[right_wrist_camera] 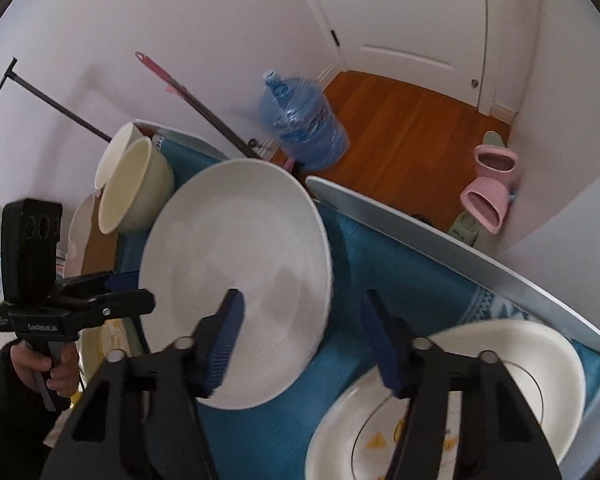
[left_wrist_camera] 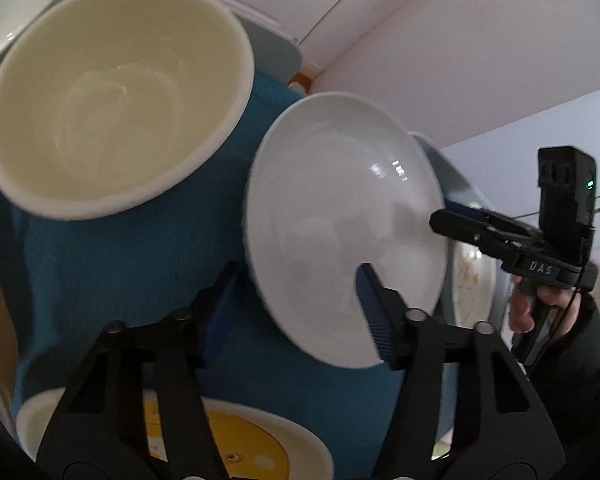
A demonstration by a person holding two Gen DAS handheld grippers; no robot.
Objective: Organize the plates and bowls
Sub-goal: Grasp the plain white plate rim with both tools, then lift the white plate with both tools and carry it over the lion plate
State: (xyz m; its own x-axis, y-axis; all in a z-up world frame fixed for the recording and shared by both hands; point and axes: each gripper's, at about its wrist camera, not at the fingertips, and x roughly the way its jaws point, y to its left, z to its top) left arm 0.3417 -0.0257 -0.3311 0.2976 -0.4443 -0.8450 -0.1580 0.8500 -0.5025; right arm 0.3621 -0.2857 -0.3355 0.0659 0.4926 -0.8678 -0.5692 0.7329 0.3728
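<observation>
Evidently the sorting is sitting about midway. The left gripper is standing with its jaws spread wide, and the rim of the glossy white shallow ceramic plate is passing between them: the right-hand finger is lying over the plate's inner face, the left-hand one is staying outside it. The right gripper is doing the mirror of this at the opposite rim, jaws likewise spread, its left-hand finger over the plate's face. Neither pair is visibly pinching the plate in its own view. It is tilting steeply above the blue woven cloth, and I cannot tell what is bearing its weight, or whether its lower edge is touching the cloth.

As for what looks done: two deep cream-coloured bowls are nesting together, well beyond the left gripper's left finger. Two white plates with thin gold rims and yellow motifs are lying overlapped just beneath the right gripper's right-hand finger.

What seems left: the white plate is not yet resting on any pile, and a round white plate with a yellow centre is lying alone just under the left gripper's jaws, apart from the patterned pair. Both are probably needing a stack.
</observation>
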